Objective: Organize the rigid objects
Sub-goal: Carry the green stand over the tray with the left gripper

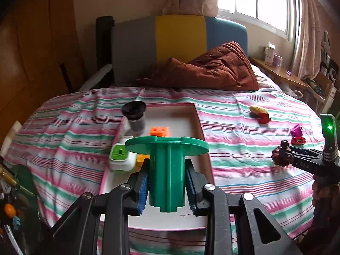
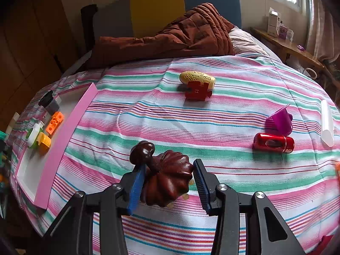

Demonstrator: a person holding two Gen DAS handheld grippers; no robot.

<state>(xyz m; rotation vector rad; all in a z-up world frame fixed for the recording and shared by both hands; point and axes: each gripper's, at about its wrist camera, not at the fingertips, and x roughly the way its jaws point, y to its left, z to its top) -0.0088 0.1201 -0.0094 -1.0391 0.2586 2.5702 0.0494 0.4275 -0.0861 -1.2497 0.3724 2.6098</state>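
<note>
My left gripper [image 1: 166, 182] is shut on a green plastic spool [image 1: 166, 170] and holds it above the near end of the pink-rimmed white tray [image 1: 199, 125]. In the tray lie a black-capped grey jar [image 1: 135, 116], an orange block [image 1: 159, 131], a green-and-white piece [image 1: 121, 157] and a yellow piece [image 1: 141, 159]. My right gripper [image 2: 167, 180] is shut on a dark brown carved wooden piece [image 2: 167, 178] over the bedspread. In the left wrist view the right gripper [image 1: 280, 157] sits at the right.
On the striped bedspread [image 2: 212, 116] lie a yellow patterned oval [image 2: 197, 78], a red puzzle piece [image 2: 196, 92], a purple piece [image 2: 280, 121], a red can-shaped toy [image 2: 274, 143] and a white tube [image 2: 327, 123]. A brown quilt [image 2: 170, 36] lies at the headboard. The tray [image 2: 63, 140] is at the left.
</note>
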